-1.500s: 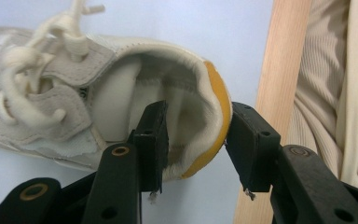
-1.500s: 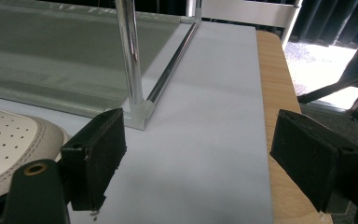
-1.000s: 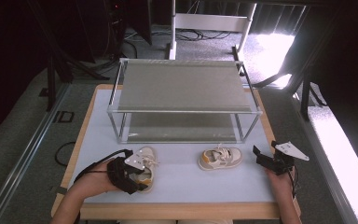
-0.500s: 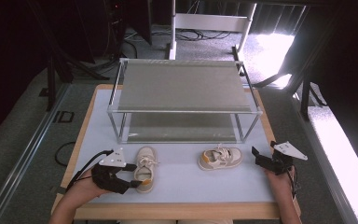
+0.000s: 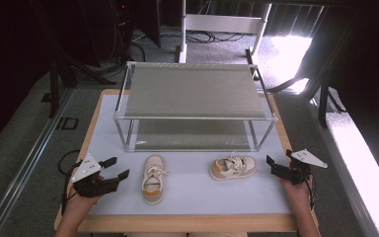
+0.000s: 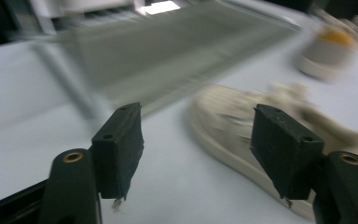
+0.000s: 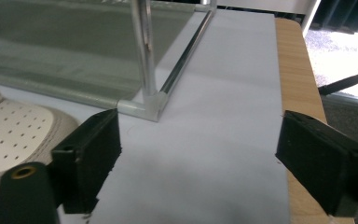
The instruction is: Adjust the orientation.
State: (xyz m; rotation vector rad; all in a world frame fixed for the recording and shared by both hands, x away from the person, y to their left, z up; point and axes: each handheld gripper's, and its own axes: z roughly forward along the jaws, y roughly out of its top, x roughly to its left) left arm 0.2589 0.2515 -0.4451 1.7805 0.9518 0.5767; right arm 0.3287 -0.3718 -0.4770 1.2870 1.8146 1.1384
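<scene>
Two shoes on the surface before the rack (image 5: pixel 192 106) | left shoe (image 5: pixel 153 178) toe toward rack, beside left tool (image 5: pixel 116 169), jaws wide, empty | right shoe (image 5: pixel 233 167) sideways, near right tool (image 5: pixel 279 161), wide, empty | advice: straddle the shoe's heel, close squarely.

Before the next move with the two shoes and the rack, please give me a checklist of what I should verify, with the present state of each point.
1. Left gripper open and holding nothing: ok.
2. Right gripper open and holding nothing: ok.
3. Left shoe flat on its sole on the table, apart from the left gripper: ok.
4. Right shoe upright, apart from the right gripper: ok.
5. Both shelves of the rack bare: ok.
6. Exact gap from left jaws to the left shoe: cannot tell, the left gripper view is blurred.
</scene>
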